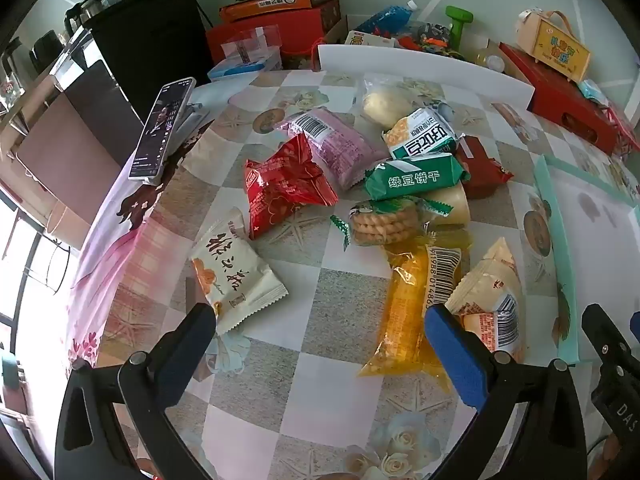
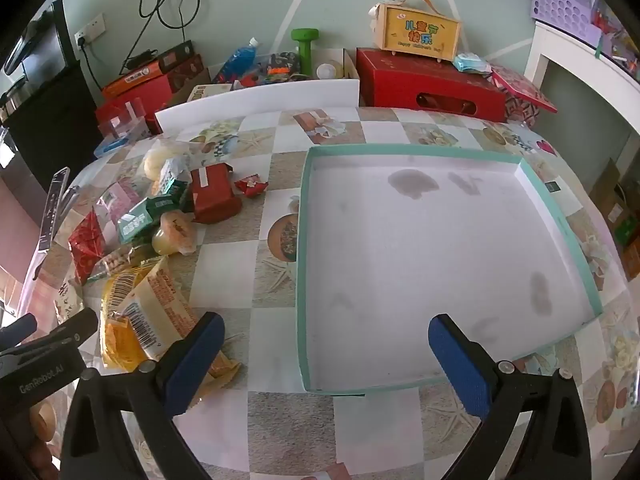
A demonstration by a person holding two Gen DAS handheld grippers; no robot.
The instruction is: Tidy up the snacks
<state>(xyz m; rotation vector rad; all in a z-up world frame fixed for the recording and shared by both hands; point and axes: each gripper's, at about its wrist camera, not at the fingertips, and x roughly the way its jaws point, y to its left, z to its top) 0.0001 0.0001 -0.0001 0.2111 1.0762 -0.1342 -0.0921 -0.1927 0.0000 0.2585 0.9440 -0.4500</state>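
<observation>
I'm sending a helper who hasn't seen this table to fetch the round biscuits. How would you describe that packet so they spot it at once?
Start at the pile of snacks on the checkered tablecloth, left of the shallow teal-edged box. At the pile's near middle, just below the green packet, lies the biscuit packet. It is the only clear wrapper showing a stack of round ridged biscuits.

You are looking at glossy, crinkled plastic snack wrappers [image 1: 288, 188] lying on a worktop [image 1: 320, 380] whose smooth printed covering is shining in the light, a matt, stained paperboard tray [image 2: 440, 248] sitting beside them, and soft-looking blue pads [image 2: 460, 364] lining your hard black plastic claws.
</observation>
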